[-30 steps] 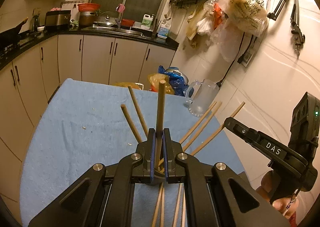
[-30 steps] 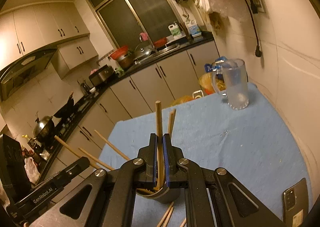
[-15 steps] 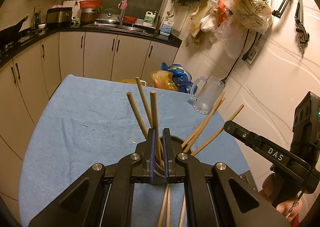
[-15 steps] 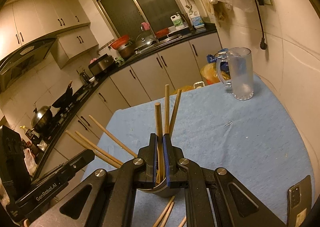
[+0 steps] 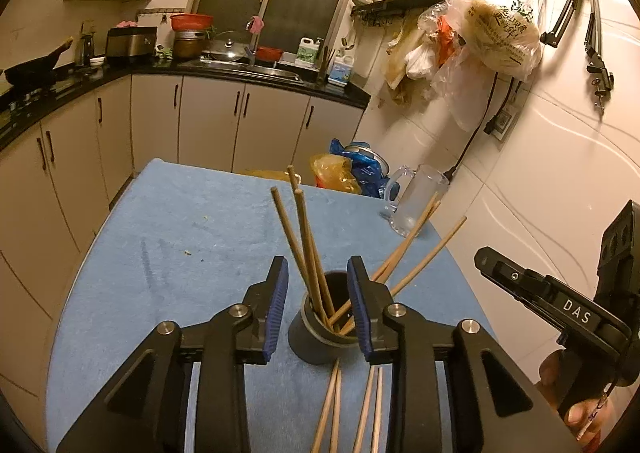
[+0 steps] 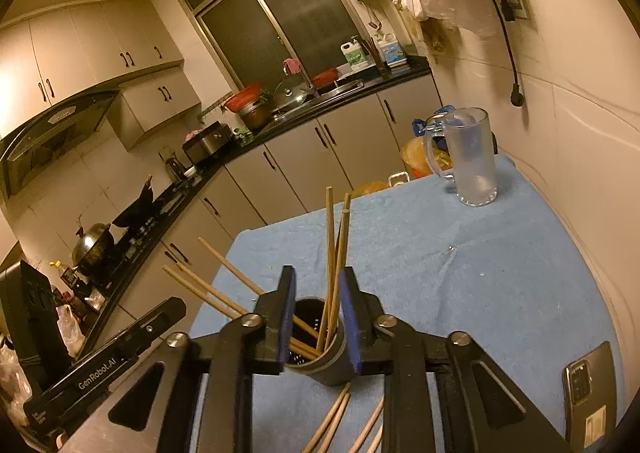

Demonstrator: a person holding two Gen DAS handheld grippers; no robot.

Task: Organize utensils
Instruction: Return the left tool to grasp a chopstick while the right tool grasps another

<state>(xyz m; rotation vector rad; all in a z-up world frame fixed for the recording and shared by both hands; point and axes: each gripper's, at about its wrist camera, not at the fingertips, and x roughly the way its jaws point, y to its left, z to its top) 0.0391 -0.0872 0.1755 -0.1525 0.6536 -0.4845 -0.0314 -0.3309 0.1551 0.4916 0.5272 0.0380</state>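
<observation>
A dark round utensil holder (image 5: 320,337) stands on the blue cloth (image 5: 200,237) and holds several wooden chopsticks (image 5: 304,237), some upright, some leaning right. It also shows in the right wrist view (image 6: 320,349) with its chopsticks (image 6: 334,249). My left gripper (image 5: 318,285) is open and empty, its jaws either side of the holder's rim. My right gripper (image 6: 318,293) is open and empty, also straddling the holder. More chopsticks (image 5: 352,409) lie loose on the cloth just in front of the holder, also in the right wrist view (image 6: 340,417).
A clear glass mug (image 5: 416,201) stands at the cloth's far right corner by the wall, also in the right wrist view (image 6: 472,157). A phone (image 6: 588,393) lies at the near right edge. Kitchen cabinets and counter (image 5: 200,109) run behind the table.
Both grippers were shut on a chopstick each held above the holder. They lowered them in and have now opened; the chopsticks stand in the holder.
</observation>
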